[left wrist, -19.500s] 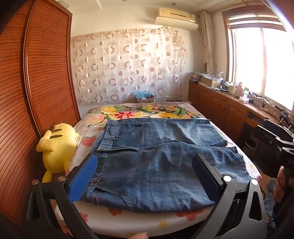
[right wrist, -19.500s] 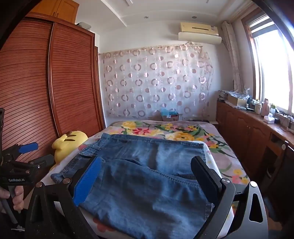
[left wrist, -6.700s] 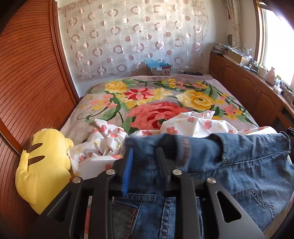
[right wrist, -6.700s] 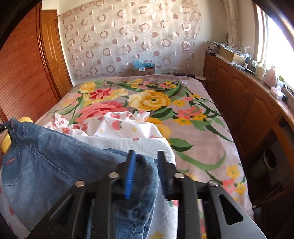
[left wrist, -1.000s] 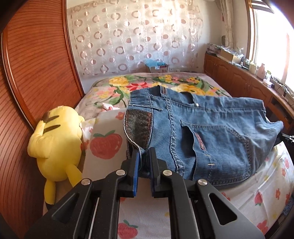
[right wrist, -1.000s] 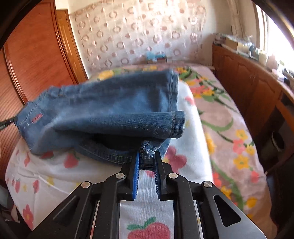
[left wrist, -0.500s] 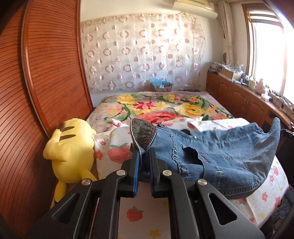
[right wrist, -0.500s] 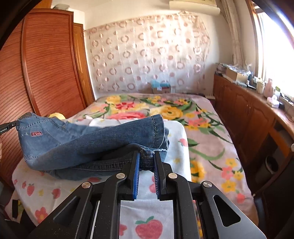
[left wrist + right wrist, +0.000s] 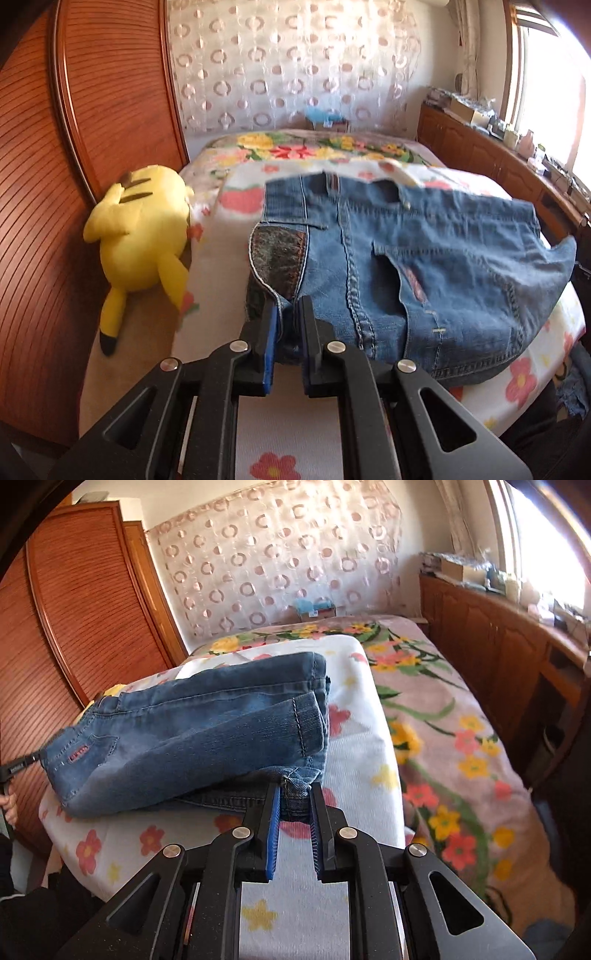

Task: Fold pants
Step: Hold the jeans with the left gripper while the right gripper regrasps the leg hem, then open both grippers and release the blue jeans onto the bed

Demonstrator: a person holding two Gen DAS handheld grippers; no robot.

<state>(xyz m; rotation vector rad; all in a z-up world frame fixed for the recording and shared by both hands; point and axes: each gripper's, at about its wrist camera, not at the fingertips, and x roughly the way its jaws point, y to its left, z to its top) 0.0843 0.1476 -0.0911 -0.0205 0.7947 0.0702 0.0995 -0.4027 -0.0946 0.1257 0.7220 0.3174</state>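
Bright daylight glares from the right window (image 9: 546,92); fisheye edges, slight blur.

- Pants (image 9: 424,258): blue denim jeans, folded into a thick, stacked bundle.
- Pose: lying across the near part of the bed, on the white flower-print cover.
- Visible on top: waistband with a metal button, back pocket, seam stitching, dark patterned pocket lining at the left corner.
- Right wrist view: hemmed leg ends (image 9: 310,720) stacked at the right end; small red label near the left end.
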